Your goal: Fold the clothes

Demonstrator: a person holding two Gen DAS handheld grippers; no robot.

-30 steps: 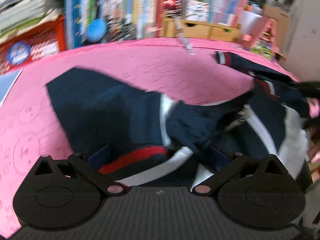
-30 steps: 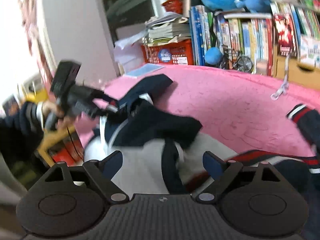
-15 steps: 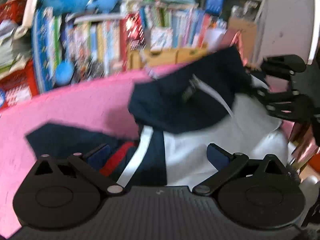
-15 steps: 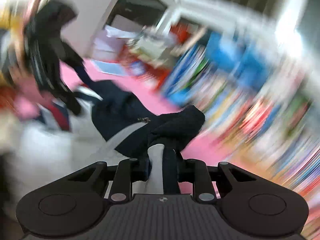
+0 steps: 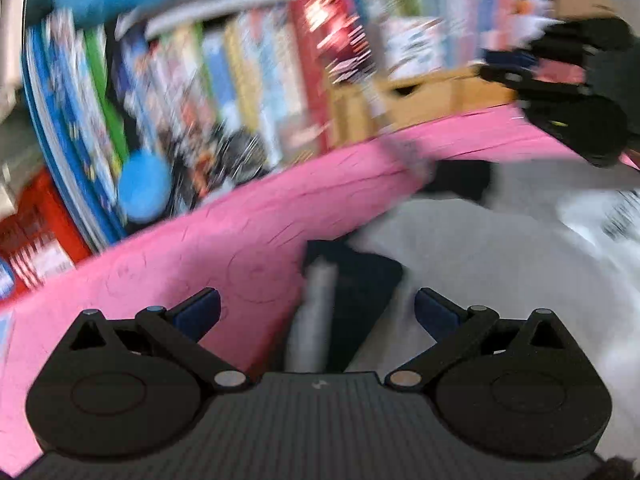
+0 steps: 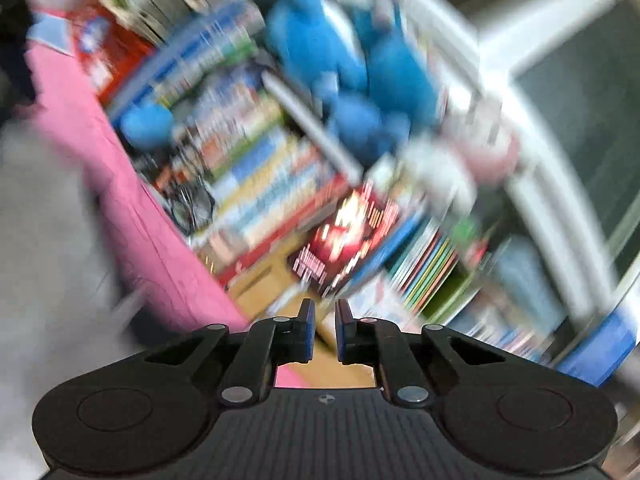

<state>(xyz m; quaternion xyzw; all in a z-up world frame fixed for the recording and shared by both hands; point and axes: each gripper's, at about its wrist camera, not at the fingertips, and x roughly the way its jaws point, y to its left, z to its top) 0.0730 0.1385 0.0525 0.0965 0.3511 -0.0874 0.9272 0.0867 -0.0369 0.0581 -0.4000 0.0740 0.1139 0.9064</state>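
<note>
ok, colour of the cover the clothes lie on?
Pink cover, faint swirl pattern; clearest in the left wrist view.

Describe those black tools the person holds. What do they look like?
Each gripper is matte black plastic with a ribbed top plate bearing a small logo. Two round discs flank it, and slim hinged link arms with silver rivets run out to the fingers. The fingers carry dark blue pads. The right gripper looks the same, with flat blue-faced fingers. No cables or sleeves show.

You see a pink cover (image 5: 248,232) with faint swirl lines, a garment (image 5: 480,264) in white and navy, blue plush toys (image 6: 360,80), and black grippers with blue pads (image 5: 198,314).
</note>
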